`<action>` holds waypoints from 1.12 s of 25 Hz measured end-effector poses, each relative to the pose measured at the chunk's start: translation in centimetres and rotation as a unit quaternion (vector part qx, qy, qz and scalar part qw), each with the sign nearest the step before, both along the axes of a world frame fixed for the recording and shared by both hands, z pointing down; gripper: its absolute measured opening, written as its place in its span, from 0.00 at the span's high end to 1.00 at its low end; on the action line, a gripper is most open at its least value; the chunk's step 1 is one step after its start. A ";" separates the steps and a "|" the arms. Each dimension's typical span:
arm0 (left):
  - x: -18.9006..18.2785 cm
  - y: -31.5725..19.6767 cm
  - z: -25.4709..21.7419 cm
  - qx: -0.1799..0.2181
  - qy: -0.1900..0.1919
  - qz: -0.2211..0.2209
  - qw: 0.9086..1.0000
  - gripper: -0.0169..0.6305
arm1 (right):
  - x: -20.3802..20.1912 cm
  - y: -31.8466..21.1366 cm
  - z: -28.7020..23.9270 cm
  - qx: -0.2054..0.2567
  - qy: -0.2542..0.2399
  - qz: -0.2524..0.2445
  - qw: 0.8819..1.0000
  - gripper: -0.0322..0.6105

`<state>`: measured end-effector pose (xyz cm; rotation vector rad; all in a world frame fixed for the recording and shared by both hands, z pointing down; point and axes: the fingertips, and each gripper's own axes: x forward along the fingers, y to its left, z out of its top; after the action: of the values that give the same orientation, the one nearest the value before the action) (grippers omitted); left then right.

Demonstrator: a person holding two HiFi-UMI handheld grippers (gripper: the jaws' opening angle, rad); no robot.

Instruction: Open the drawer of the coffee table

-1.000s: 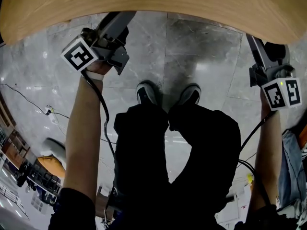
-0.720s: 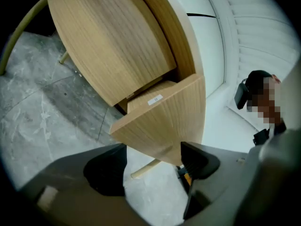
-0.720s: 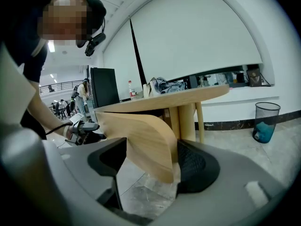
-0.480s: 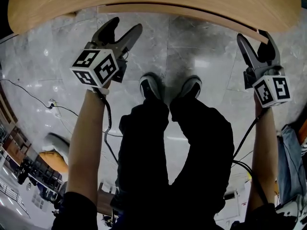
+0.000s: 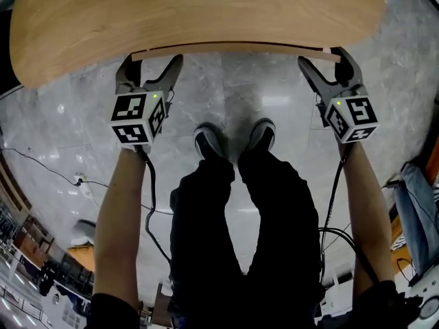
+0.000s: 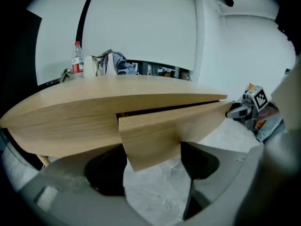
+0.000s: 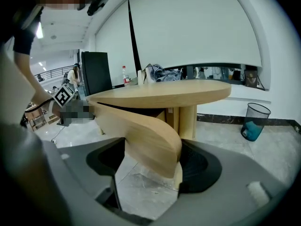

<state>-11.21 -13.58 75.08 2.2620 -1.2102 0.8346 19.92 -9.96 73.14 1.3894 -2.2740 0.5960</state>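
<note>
The coffee table's oval wooden top (image 5: 199, 12) fills the upper part of the head view. Its curved drawer front (image 5: 226, 48) stands slightly out from the table edge, with a dark gap behind it (image 6: 164, 108). My left gripper (image 5: 149, 64) is open at the drawer's left end. In the left gripper view that end's lower corner (image 6: 150, 145) sits between the two dark pads (image 6: 106, 173). My right gripper (image 5: 326, 60) is open at the right end. In the right gripper view the drawer front (image 7: 141, 135) runs between the jaws, close to the right pad (image 7: 200, 166).
A water bottle (image 6: 77, 60) and a heap of cloth (image 6: 113, 62) stand on the far side of the table. The table legs (image 7: 188, 119), a black chair (image 7: 96, 72) and a mesh bin (image 7: 256, 121) are behind. Under me are the person's shoes (image 5: 209, 139) and a floor cable (image 5: 41, 149).
Both grippers have moved forward to the table's edge and now straddle the two ends of the drawer front. Their jaws stay as wide apart as before.
</note>
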 end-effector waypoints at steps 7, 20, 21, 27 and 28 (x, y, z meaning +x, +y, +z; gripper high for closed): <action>0.3 1.4 0.3 -0.028 -0.007 -0.013 0.999 0.40 | 0.3 1.2 0.3 -0.019 0.001 -0.002 1.000 0.39; -0.9 10.1 0.5 -0.088 -0.009 -0.020 0.996 0.40 | -1.0 9.3 0.8 -0.073 0.008 -0.016 0.997 0.39; -1.0 10.6 0.6 -0.094 -0.011 -0.019 0.995 0.40 | -1.0 9.9 0.9 -0.077 0.010 -0.016 0.997 0.39; -1.5 14.0 0.6 -0.126 -0.023 -0.011 0.992 0.40 | -1.7 13.9 1.0 -0.101 0.015 -0.011 0.995 0.39; -1.6 14.5 0.6 -0.130 -0.024 -0.011 0.991 0.40 | -1.8 14.4 1.0 -0.104 0.015 -0.010 0.994 0.39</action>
<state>-12.86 0.87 75.70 2.0270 -1.0760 0.9816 18.08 4.40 74.15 1.2641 -2.1311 0.7753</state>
